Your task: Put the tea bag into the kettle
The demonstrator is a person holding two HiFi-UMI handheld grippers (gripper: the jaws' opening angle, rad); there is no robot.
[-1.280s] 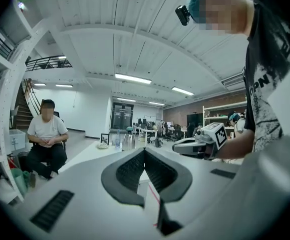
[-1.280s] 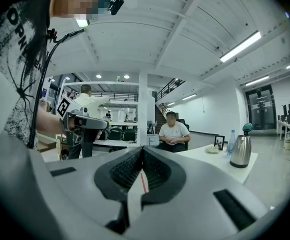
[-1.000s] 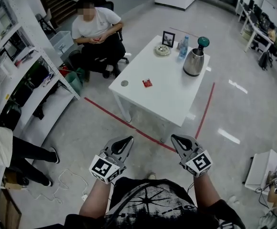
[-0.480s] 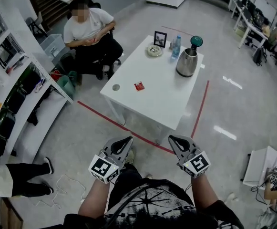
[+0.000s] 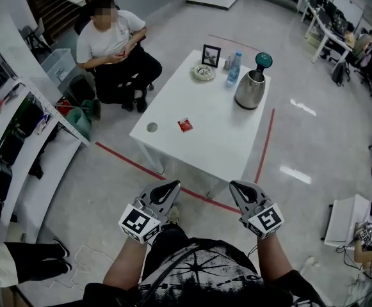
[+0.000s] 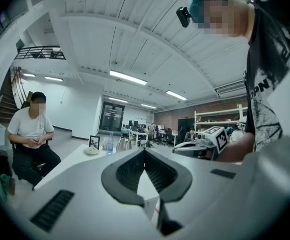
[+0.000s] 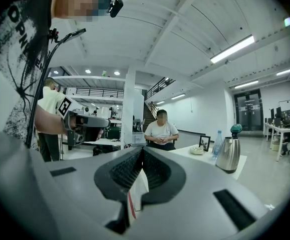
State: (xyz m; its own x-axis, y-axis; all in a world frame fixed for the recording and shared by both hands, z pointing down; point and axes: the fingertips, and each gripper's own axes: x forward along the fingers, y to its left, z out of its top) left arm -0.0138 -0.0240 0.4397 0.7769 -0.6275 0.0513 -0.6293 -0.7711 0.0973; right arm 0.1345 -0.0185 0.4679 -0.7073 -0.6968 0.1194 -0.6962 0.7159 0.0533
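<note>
Left claw point(image 5: 173, 185) and right claw point(image 5: 235, 185) sit pressed together; tea bag point(image 5: 185, 125) lettering illegible.

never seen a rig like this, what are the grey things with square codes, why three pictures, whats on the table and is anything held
No robot here: a person holds a two-jaw tool in each hand, the left gripper and the right gripper; the marker cubes are part of them. The downward picture comes from a camera on the person's head. The other two come from a camera on each gripper, looking along its own jaws, so grey plastic fills the foreground. Both grippers are shut and empty. Ahead stands a white table with a steel kettle, a small red tea bag, a water bottle, a picture frame, a small dish and a round thing too small to identify. A seated person is beside the table.
</note>
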